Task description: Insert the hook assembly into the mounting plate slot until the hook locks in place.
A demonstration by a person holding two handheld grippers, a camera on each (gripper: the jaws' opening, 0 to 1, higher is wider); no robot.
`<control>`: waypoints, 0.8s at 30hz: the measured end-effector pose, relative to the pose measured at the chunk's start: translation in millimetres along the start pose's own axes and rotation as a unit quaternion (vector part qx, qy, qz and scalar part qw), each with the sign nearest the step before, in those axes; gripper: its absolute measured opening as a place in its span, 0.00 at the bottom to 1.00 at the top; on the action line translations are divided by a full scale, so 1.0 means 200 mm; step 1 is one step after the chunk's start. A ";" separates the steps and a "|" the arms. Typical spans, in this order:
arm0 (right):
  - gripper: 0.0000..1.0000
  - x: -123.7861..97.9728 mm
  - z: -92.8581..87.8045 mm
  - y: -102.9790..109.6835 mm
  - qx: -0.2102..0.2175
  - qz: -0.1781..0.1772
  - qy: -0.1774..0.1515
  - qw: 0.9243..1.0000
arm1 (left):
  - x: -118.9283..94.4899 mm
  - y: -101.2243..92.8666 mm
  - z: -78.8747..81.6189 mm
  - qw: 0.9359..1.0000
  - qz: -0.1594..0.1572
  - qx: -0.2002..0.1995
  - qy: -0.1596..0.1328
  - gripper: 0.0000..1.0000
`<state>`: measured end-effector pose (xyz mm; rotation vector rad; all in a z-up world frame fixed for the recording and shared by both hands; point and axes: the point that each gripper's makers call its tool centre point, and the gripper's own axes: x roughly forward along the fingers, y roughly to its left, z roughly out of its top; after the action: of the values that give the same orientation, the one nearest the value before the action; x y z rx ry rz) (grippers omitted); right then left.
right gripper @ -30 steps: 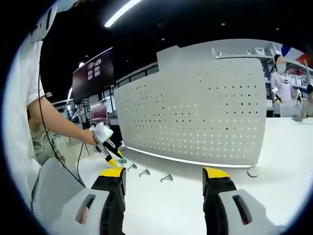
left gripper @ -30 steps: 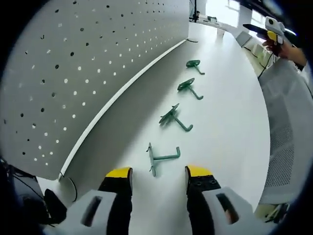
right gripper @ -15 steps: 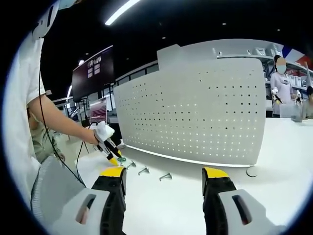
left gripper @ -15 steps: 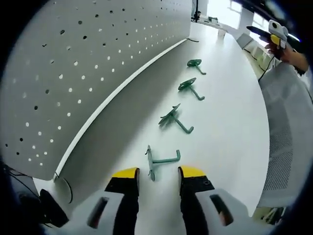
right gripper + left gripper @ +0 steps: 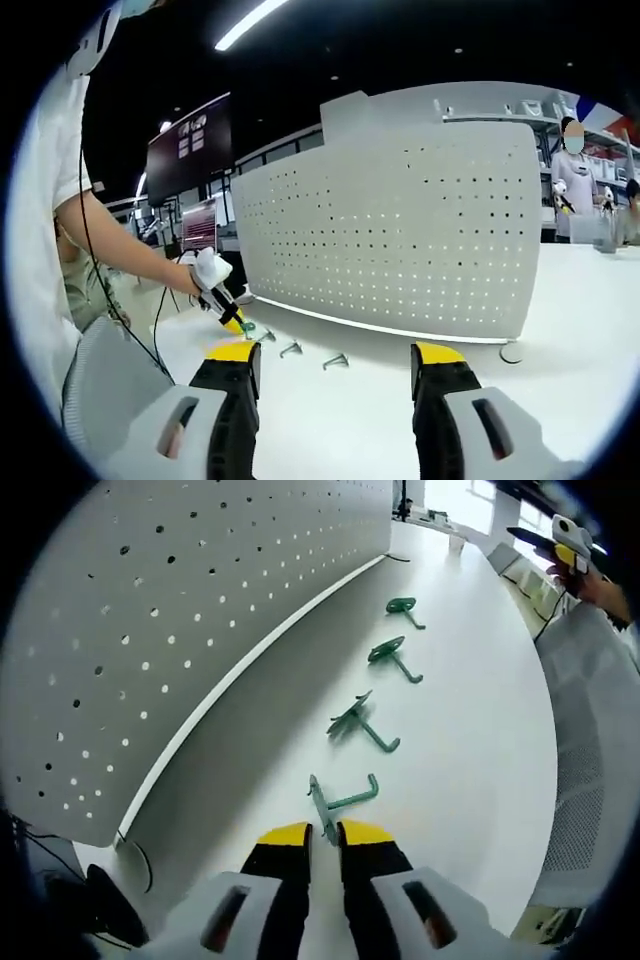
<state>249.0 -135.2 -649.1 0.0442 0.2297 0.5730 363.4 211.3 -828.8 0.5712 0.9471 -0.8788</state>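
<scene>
Left gripper view: your left gripper [image 5: 323,833] sat low over the white table [image 5: 470,750], jaws drawn nearly together on the flat plate end of the nearest green hook [image 5: 340,800]. The yellow tips pressed the plate from both sides; the hook's stem ran away from the jaws along the table and ended in an upturned tip. Three more green hooks lay in a row beyond it: a second hook [image 5: 360,720], a third hook [image 5: 390,656] and a fourth hook [image 5: 403,607], each well apart from the next. All four lay beside the foot of the grey pegboard [image 5: 150,630], which stood upright along the table's edge; none was seated in its holes. Your right gripper [image 5: 562,550] showed far off at the upper right, held up off the table.

Right gripper view: your right gripper [image 5: 334,362] hovered above the table with jaws wide apart and nothing between them. The pegboard [image 5: 400,235] faced this camera. Your left gripper [image 5: 228,318] was down at the table by the end of the hook row. A second person [image 5: 572,165] stood in the background at right.
</scene>
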 end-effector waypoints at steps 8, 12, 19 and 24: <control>0.58 0.01 0.01 0.00 -0.001 0.002 -0.001 1.000 | 0.00 0.02 0.00 1.000 0.014 -0.005 0.006 0.06; 0.58 0.01 0.01 0.00 0.000 0.002 -0.002 1.000 | 0.00 0.02 0.00 1.000 0.017 -0.006 0.006 0.05; 0.58 0.00 0.01 0.00 0.002 0.002 -0.001 1.000 | 0.00 0.03 0.00 1.000 0.021 -0.009 0.007 0.03; 0.58 0.00 0.01 -0.01 0.003 0.001 -0.002 1.000 | 0.00 0.03 0.00 1.000 0.021 -0.013 0.004 0.02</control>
<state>250.0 -136.6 -646.9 0.0514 0.2277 0.5741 368.7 214.3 -828.9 0.5717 0.9490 -0.8265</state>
